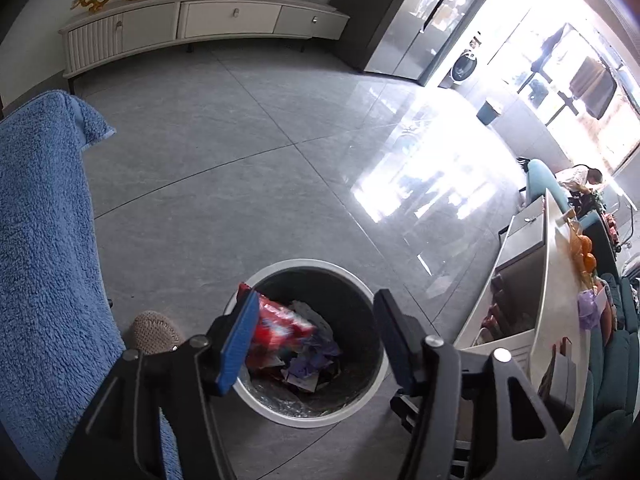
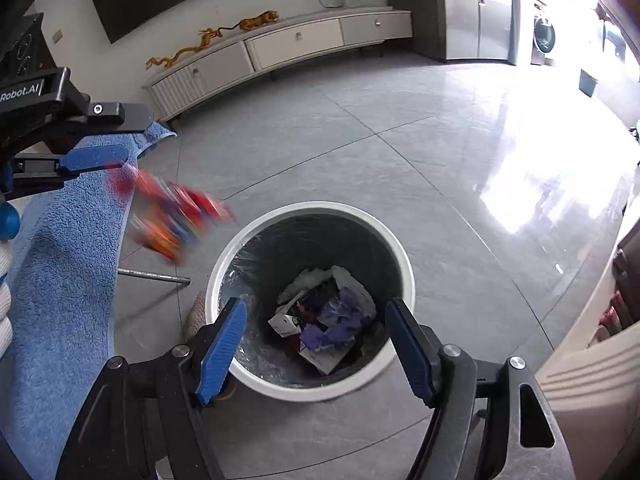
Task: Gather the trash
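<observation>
A round bin with a white rim (image 1: 316, 266) (image 2: 312, 208) stands on the grey floor, holding crumpled white paper and purple scraps (image 2: 336, 320). My left gripper (image 1: 316, 300) (image 2: 120, 136) is open above the bin's left side. A red snack wrapper (image 1: 280, 320) (image 2: 172, 212) is blurred and loose in the air just below its fingers, touching neither pad. My right gripper (image 2: 316, 304) hangs open over the bin's mouth with nothing between its fingers.
A blue towel (image 1: 40, 240) (image 2: 60, 260) drapes over something at the left, and a knitted beige slipper (image 1: 154, 332) rests by the bin. A low white table (image 1: 532, 280) stands at the right. A long white cabinet (image 1: 200, 20) lines the far wall. A person (image 1: 580, 176) sits far off.
</observation>
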